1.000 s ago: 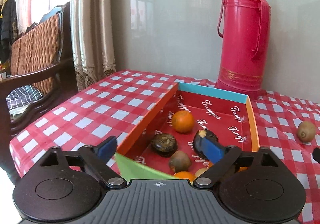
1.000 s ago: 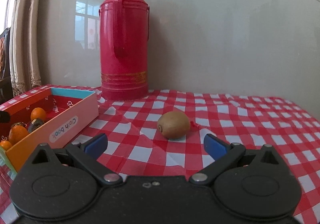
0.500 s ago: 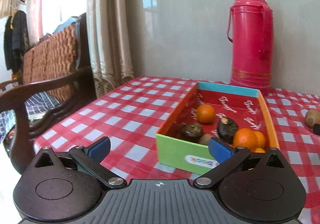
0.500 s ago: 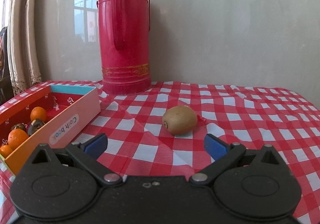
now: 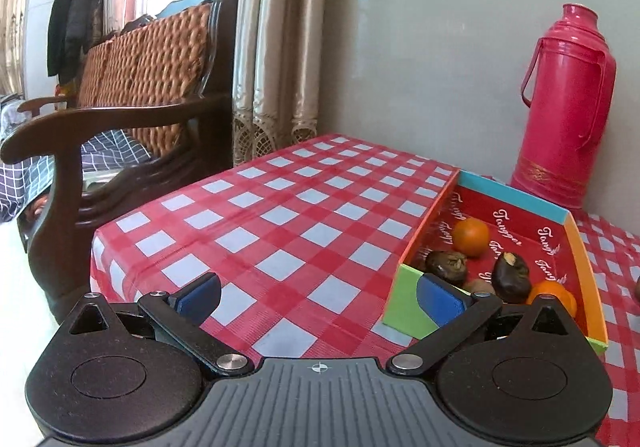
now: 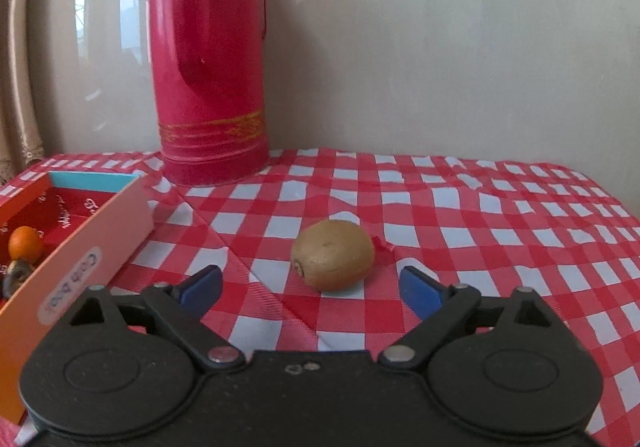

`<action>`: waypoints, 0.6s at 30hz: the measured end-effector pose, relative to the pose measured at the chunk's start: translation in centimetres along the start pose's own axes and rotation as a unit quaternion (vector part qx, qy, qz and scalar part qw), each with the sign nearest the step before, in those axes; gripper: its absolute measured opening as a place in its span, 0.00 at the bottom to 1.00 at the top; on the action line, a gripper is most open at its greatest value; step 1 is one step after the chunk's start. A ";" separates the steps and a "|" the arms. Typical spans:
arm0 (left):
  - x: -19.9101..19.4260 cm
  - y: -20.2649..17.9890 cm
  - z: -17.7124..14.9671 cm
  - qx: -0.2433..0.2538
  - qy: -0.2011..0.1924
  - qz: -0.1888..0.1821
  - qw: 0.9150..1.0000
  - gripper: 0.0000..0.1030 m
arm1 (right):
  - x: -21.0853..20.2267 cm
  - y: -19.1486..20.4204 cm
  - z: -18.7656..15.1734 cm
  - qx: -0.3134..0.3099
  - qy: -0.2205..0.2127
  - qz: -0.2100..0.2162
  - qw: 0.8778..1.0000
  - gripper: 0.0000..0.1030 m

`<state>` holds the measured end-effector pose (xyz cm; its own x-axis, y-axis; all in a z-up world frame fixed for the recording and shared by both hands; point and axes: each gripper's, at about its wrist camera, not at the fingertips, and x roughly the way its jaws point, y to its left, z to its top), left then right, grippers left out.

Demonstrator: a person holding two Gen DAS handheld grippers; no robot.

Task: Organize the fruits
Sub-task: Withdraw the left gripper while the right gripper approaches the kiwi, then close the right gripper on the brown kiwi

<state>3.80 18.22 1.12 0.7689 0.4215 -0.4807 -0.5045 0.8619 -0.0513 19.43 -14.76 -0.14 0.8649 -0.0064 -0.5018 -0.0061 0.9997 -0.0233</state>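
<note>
A brown kiwi [image 6: 333, 254] lies on the red-checked tablecloth, just ahead of my right gripper [image 6: 310, 289], which is open and empty with the kiwi between its fingertips' line and slightly beyond. A colourful open box [image 5: 581, 259] holds oranges [image 5: 472, 237], dark fruits [image 5: 511, 274] and another orange [image 5: 553, 293]. The box also shows in the right wrist view [image 6: 84, 247] at the left. My left gripper [image 5: 318, 297] is open and empty, low over the cloth, left of the box's near green end.
A tall red thermos [image 5: 564, 107] stands behind the box by the wall; it also shows in the right wrist view [image 6: 210, 59]. A wooden chair with wicker back [image 5: 132, 95] stands left of the table edge. A curtain [image 5: 276, 47] hangs behind.
My left gripper has pulled back and swung left, away from the box. My right gripper has moved closer to the kiwi. Both stay open.
</note>
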 end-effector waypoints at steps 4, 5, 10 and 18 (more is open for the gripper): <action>-0.1 -0.5 -0.2 0.020 -0.004 0.004 1.000 1.00 | 0.7 -0.1 0.2 0.004 0.007 -0.008 1.000 0.83; -0.1 -0.5 -0.2 0.023 -0.005 0.004 1.000 1.00 | 0.8 -0.1 0.4 0.006 0.008 -0.008 1.000 0.83; 0.0 -0.2 -0.1 0.020 -0.004 0.006 1.000 1.00 | 1.9 -0.2 1.1 0.010 0.012 -0.013 1.000 0.81; 0.2 -0.4 -0.1 0.019 -0.001 0.000 1.000 1.00 | 4.3 -0.8 1.6 0.026 0.040 -0.024 0.999 0.72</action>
<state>4.11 17.95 0.95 0.7698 0.4220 -0.4788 -0.4891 0.8720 -0.0178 23.96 -15.56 -0.88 0.8210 -0.0550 -0.5682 0.0628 0.9980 -0.0060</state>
